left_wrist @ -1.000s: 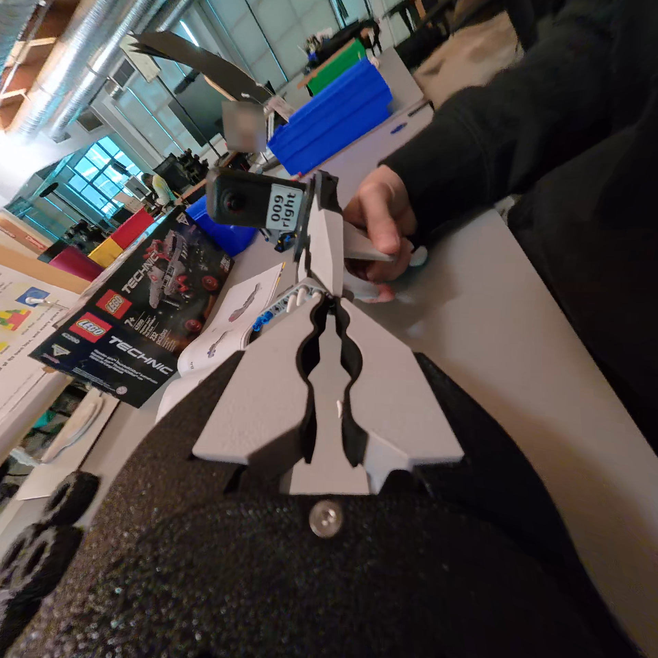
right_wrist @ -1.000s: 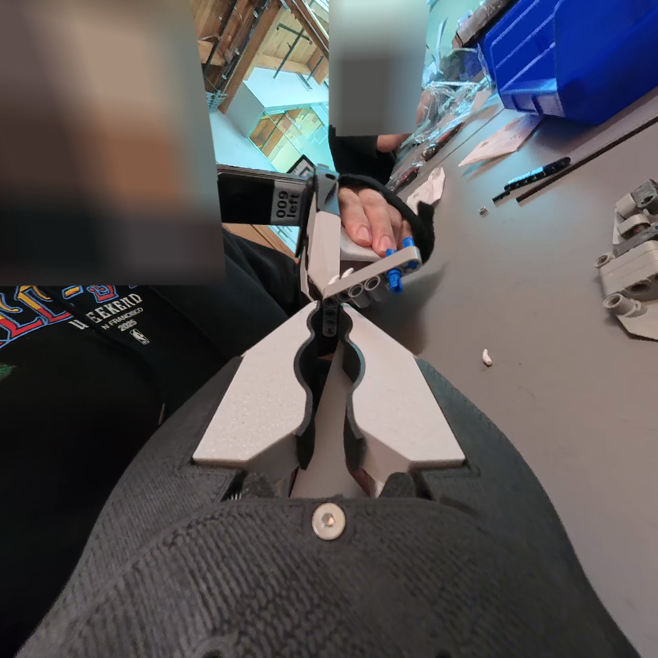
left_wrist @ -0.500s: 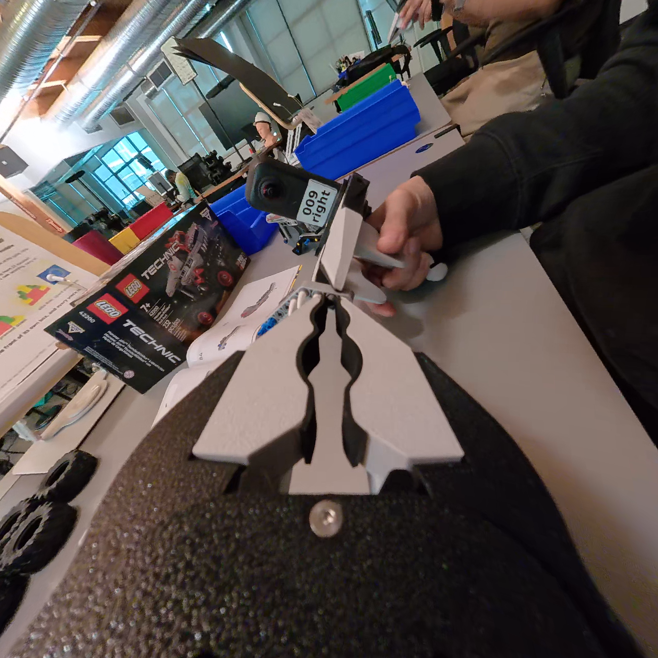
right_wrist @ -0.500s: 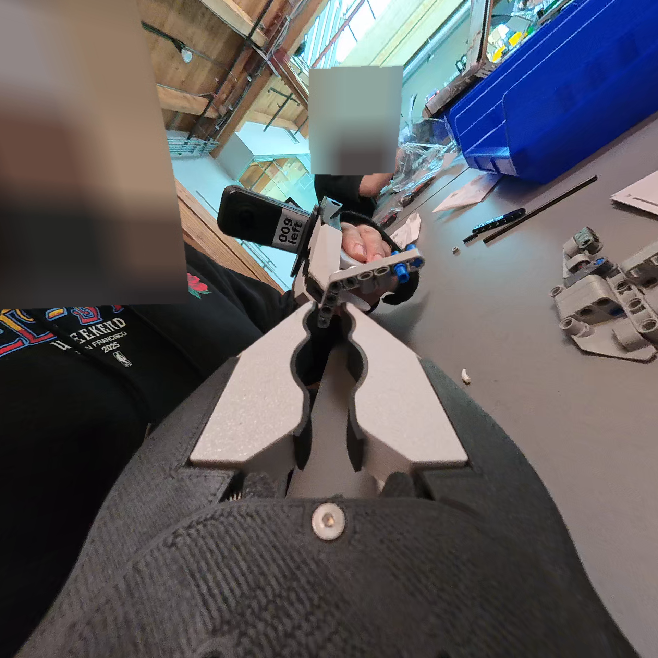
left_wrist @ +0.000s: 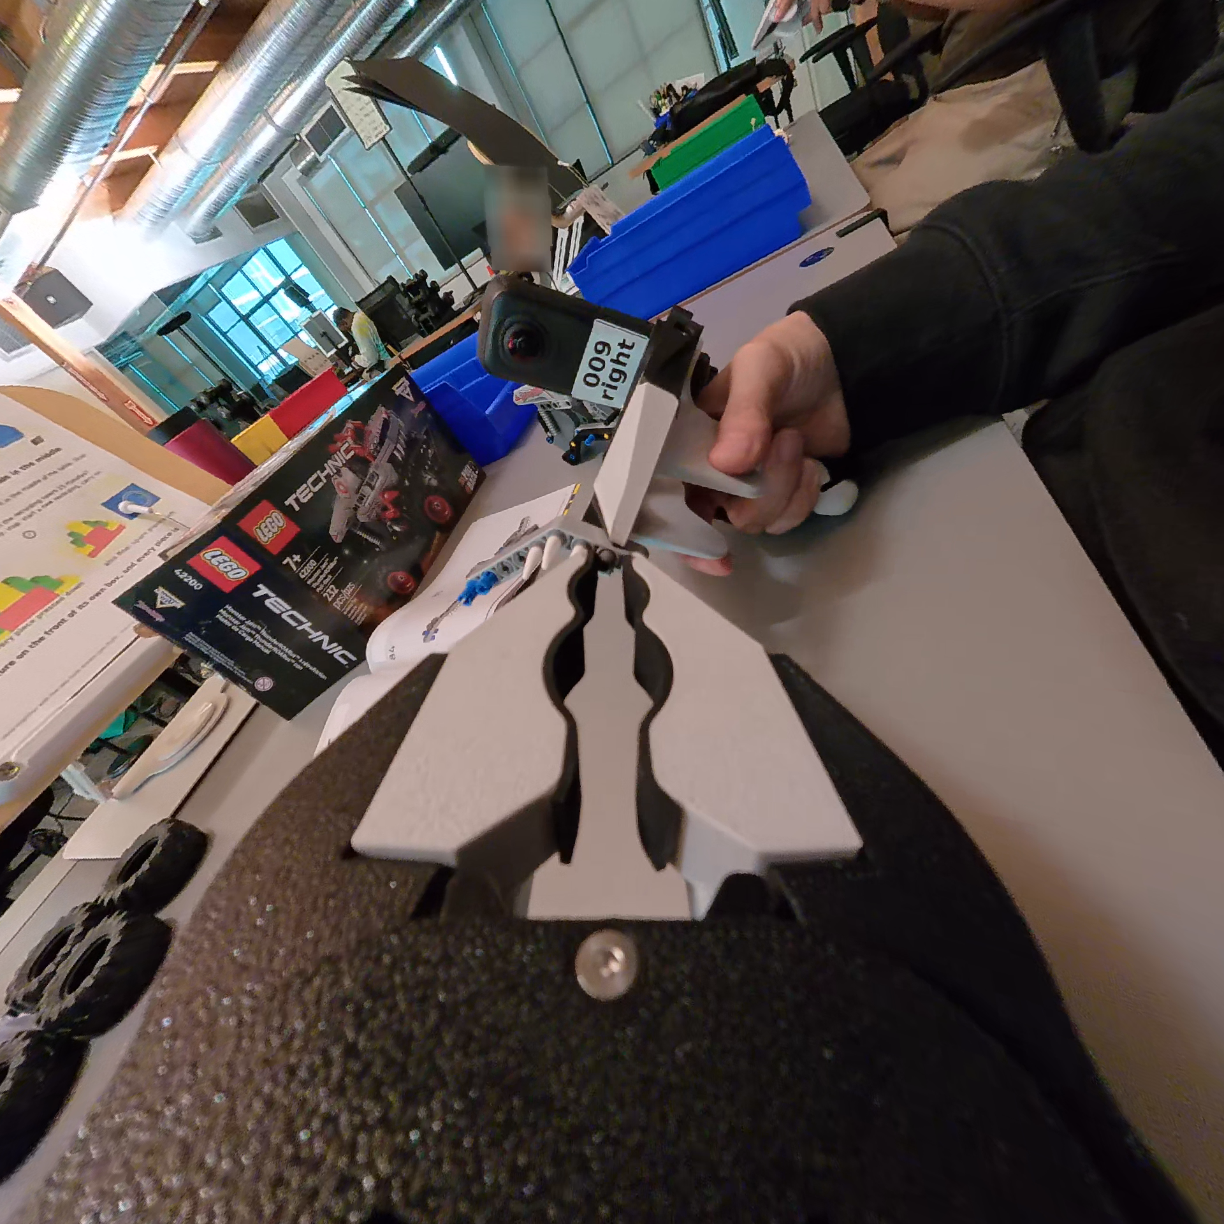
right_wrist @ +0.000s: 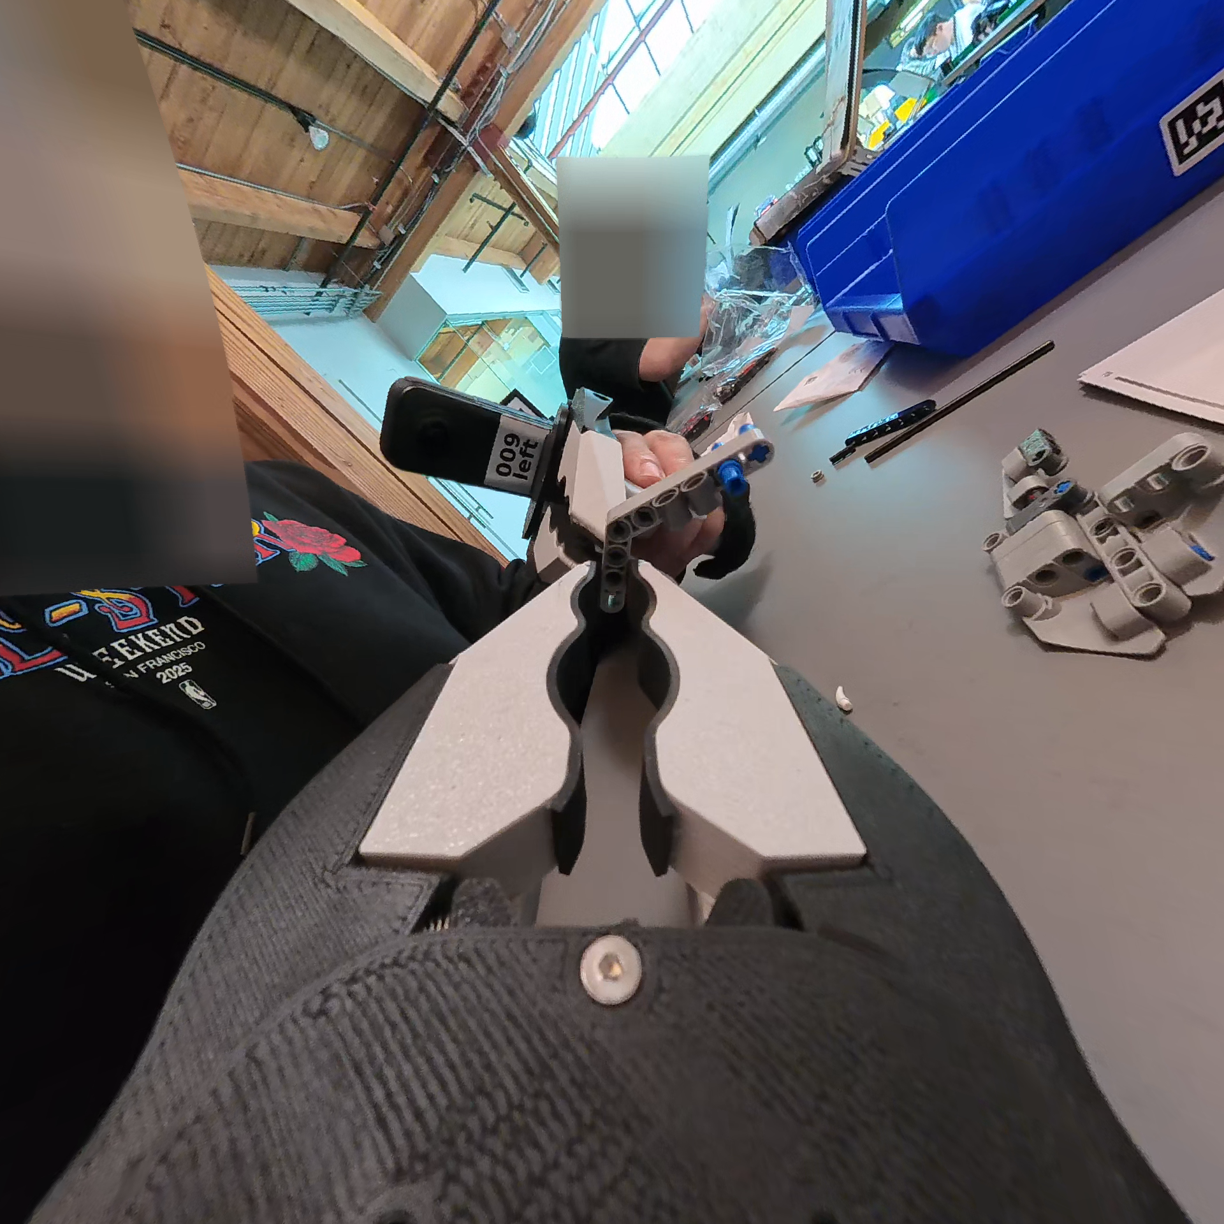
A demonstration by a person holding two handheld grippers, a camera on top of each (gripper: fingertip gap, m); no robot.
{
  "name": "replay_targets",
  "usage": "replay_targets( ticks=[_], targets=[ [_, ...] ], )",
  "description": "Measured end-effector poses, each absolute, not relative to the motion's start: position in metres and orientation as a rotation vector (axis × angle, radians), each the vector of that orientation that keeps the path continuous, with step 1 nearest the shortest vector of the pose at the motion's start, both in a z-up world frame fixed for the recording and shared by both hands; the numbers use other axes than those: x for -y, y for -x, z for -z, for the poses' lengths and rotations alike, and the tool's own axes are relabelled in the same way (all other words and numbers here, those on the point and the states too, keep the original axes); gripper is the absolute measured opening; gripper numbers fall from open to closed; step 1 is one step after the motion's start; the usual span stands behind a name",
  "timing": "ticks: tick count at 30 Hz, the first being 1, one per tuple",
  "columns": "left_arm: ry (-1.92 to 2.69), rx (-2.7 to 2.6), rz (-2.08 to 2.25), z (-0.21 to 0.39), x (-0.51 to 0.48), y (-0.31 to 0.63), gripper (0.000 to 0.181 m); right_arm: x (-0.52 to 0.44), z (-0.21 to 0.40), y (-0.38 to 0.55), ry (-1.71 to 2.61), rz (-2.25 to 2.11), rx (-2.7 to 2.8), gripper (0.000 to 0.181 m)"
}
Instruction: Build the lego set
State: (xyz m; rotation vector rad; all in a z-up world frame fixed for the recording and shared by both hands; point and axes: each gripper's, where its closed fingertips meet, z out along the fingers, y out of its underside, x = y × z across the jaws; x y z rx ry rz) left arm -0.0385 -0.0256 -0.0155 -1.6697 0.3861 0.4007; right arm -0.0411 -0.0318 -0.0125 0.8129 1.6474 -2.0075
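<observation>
Grey L-shaped beam point(right_wrist: 662, 507) sits clamped between both narrowly parted jaws, left gripper point(left_wrist: 606, 563) meeting right gripper point(right_wrist: 612, 583) tip-to-tip.

A black set box point(left_wrist: 318, 569) carries printed lettering and red logos. Left of the box a white poster point(left_wrist: 59, 563) bears lines of print; right of the box a lettered white label point(left_wrist: 609, 371) sits on a camera point(left_wrist: 530, 338).

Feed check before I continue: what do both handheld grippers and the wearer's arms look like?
Both match: light grey wedge-shaped tongs with wavy black inner pads, left gripper, right gripper, on black textured bodies with a silver screw. Each carries a black camera with a white label. Black long sleeve.
</observation>
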Motion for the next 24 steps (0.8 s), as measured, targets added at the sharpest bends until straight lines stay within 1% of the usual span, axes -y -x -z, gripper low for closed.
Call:
replay_targets(
  ticks=[3,5,7,13,24],
  targets=[
    [1.670,-0.390,-0.399,0.016,0.026,0.038,0.006,0.032,0.013,0.042,-0.819,2.006,-1.650,0.006],
    [1.627,-0.367,-0.401,0.008,0.028,0.039,0.010,0.031,0.014,0.044,-0.841,2.006,-1.650,0.005],
    [1.623,-0.348,-0.356,0.007,0.032,0.040,0.000,0.028,0.012,0.044,-0.836,2.018,-1.623,0.005],
    [1.697,-0.343,-0.318,0.018,0.031,0.041,0.000,0.035,0.015,0.039,-0.803,1.980,-1.677,0.006],
    [1.712,-0.362,-0.306,0.020,0.031,0.040,0.000,0.034,0.015,0.040,-0.812,1.977,-1.666,0.005]
  ],
)
